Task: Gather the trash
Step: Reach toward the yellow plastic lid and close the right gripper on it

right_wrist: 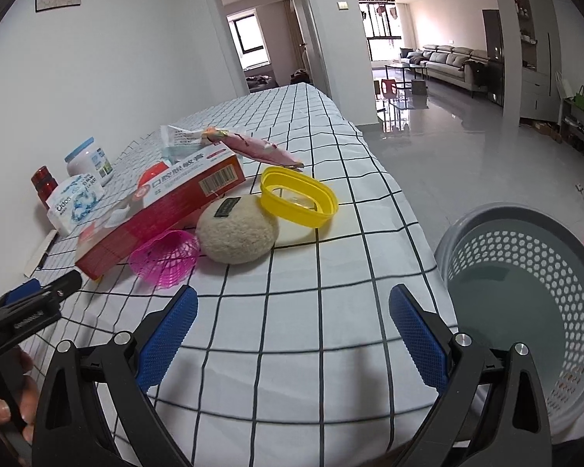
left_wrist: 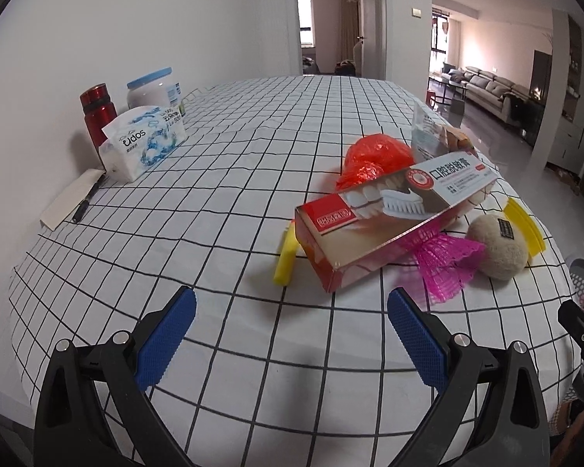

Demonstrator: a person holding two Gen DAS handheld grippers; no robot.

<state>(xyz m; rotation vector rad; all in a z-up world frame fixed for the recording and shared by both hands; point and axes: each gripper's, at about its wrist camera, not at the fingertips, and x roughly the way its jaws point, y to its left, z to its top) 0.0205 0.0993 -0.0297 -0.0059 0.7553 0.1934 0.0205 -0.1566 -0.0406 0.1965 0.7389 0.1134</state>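
Note:
A pile of trash lies on the checked tablecloth: a red toothpaste box, a crumpled red bag, a pink net, a beige felt ball, a yellow plastic tray and snack wrappers. A grey perforated basket stands off the table's right edge. My left gripper is open and empty, short of the box. My right gripper is open and empty over the table's near edge, left of the basket.
At the far left by the wall stand a red flask, a white jar and a tissue pack, with a pen on paper. The left gripper shows at the right wrist view's left edge.

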